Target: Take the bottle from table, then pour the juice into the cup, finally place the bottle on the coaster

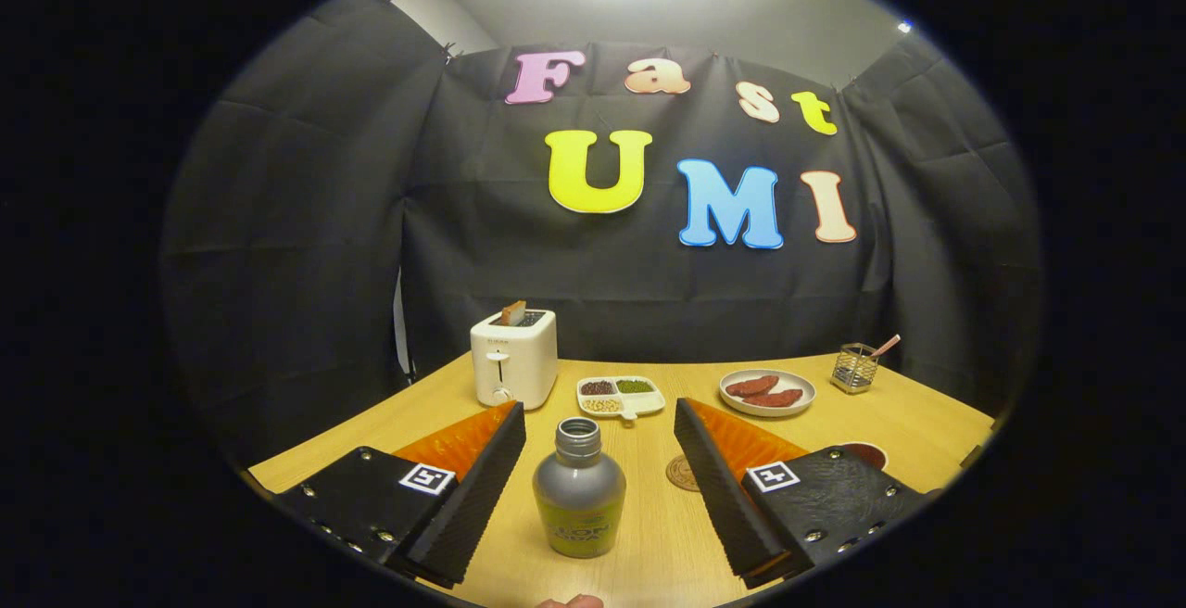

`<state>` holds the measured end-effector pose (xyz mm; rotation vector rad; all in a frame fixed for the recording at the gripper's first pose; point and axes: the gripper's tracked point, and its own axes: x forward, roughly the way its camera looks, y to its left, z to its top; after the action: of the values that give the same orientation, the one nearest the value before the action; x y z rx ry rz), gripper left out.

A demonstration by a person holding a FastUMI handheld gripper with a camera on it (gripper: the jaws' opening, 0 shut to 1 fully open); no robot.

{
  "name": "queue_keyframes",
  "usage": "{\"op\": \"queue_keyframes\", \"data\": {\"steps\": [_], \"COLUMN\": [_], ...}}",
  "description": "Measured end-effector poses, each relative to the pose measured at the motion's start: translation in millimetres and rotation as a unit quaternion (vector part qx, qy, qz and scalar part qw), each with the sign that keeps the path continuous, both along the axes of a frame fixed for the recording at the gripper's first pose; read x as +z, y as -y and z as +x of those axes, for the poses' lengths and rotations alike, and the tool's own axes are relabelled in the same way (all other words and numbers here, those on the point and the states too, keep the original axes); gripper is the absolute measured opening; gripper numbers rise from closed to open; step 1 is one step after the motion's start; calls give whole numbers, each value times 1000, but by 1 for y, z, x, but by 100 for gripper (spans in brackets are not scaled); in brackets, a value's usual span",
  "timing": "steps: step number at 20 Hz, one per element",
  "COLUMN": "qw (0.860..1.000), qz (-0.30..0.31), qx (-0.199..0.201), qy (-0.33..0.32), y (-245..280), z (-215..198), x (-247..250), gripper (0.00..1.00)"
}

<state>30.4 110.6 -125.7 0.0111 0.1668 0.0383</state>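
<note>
Grey-green uncapped metal bottle [578,487] stands upright between wide-open tongs [598,487], untouched, lined up for grasping; round coaster [683,473] near right.

One tabletop [862,423] carries one bottle [578,489], one toaster [514,358], one three-part dish [620,397], one plate [767,393] with two meat pieces, one wire holder [854,368], one coaster [683,473] and one cup [866,453]. One claw [599,478] has two fingers, spread wide either side of the bottle.
</note>
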Motion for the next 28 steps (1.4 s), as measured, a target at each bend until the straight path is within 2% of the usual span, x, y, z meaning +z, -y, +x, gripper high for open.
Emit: {"op": "queue_keyframes", "data": {"steps": [9,19,26,28], "qw": [999,993,988,988], "qz": [5,5,-11,-5], "qx": [-1,-7,9,10], "qy": [-54,-121,-156,-156], "y": [-12,-10,-16,-17], "z": [14,10,1,1], "x": [-58,-115,-135,-137], "gripper": [99,99,99,96]}}
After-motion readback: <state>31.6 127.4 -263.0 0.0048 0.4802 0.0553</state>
